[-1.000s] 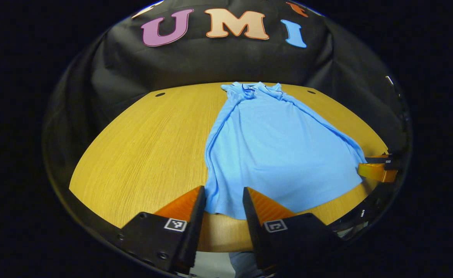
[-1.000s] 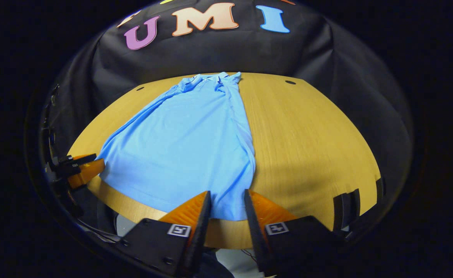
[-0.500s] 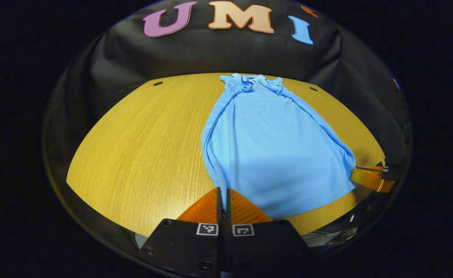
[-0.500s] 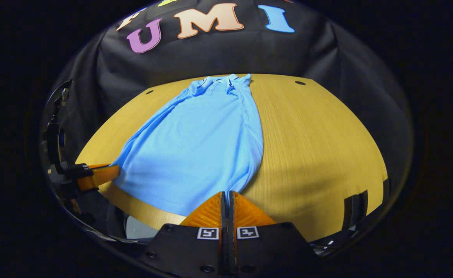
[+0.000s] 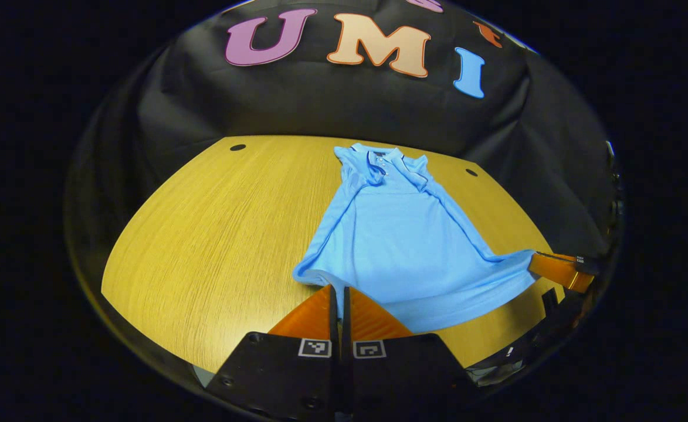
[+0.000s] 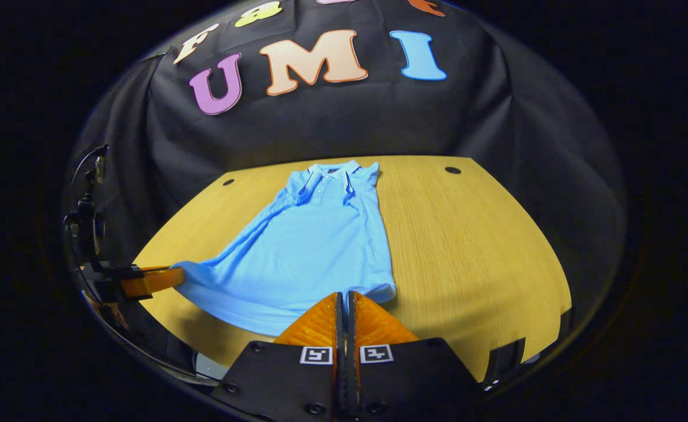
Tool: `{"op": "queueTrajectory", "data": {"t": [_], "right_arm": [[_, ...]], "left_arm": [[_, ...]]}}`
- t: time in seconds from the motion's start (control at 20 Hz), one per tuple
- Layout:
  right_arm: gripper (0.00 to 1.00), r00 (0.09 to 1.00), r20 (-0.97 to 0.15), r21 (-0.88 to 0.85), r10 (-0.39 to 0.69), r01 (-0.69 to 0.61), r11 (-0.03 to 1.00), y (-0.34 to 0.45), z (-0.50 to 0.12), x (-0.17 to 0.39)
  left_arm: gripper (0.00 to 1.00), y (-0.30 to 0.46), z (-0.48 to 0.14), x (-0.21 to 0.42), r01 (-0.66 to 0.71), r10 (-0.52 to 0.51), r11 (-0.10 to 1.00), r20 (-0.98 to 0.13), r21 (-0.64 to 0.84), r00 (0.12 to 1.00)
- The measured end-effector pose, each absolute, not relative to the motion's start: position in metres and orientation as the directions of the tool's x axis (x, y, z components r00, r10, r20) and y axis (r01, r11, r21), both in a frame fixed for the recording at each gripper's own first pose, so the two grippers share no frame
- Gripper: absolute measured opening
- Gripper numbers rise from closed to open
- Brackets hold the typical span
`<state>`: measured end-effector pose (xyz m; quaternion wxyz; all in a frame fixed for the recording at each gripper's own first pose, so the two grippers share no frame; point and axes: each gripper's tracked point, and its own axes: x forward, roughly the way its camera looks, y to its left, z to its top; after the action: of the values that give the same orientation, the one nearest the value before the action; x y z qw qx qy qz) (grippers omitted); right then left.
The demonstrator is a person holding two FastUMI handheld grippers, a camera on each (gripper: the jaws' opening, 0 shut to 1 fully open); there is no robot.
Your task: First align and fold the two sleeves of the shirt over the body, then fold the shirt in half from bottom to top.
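Shirt: on worktop, sleeves in, hem raised
Left tool: pinching a hem corner
Right tool: pinching the other
Advice: carry both corners level toward collar, hem taut

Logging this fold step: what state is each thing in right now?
shirt: sleeves folded in, collar end flat on the table, bottom hem lifted at both corners.
left gripper: shut on the hem's left corner.
right gripper: shut on the hem's right corner.
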<state>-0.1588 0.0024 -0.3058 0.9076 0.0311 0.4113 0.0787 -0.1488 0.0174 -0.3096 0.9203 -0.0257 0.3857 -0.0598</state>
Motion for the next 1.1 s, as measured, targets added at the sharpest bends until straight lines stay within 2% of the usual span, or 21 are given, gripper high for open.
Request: {"op": "queueTrajectory", "data": {"t": [0.6,0.7,0.75,1.1], "right_arm": [[0.02,0.760,-0.637,0.111,0.130,-0.076,0.991,0.018,-0.266,-0.014],[0.00,0.775,-0.620,0.107,0.122,-0.070,0.992,0.019,-0.264,0.010],[0.03,0.779,-0.616,0.102,0.118,-0.070,0.992,0.019,-0.264,0.020],[0.02,0.795,-0.602,0.076,0.076,-0.038,0.996,0.015,-0.291,0.100]], "left_arm": [[0.00,0.034,-0.259,-0.011,0.124,-0.150,0.989,-0.628,-0.084,0.764],[0.00,0.034,-0.251,0.013,0.138,-0.157,0.987,-0.611,-0.079,0.776],[0.00,0.034,-0.248,0.027,0.145,-0.159,0.987,-0.604,-0.073,0.781],[0.00,0.028,-0.251,0.109,0.167,-0.169,0.984,-0.590,-0.058,0.790]]}}
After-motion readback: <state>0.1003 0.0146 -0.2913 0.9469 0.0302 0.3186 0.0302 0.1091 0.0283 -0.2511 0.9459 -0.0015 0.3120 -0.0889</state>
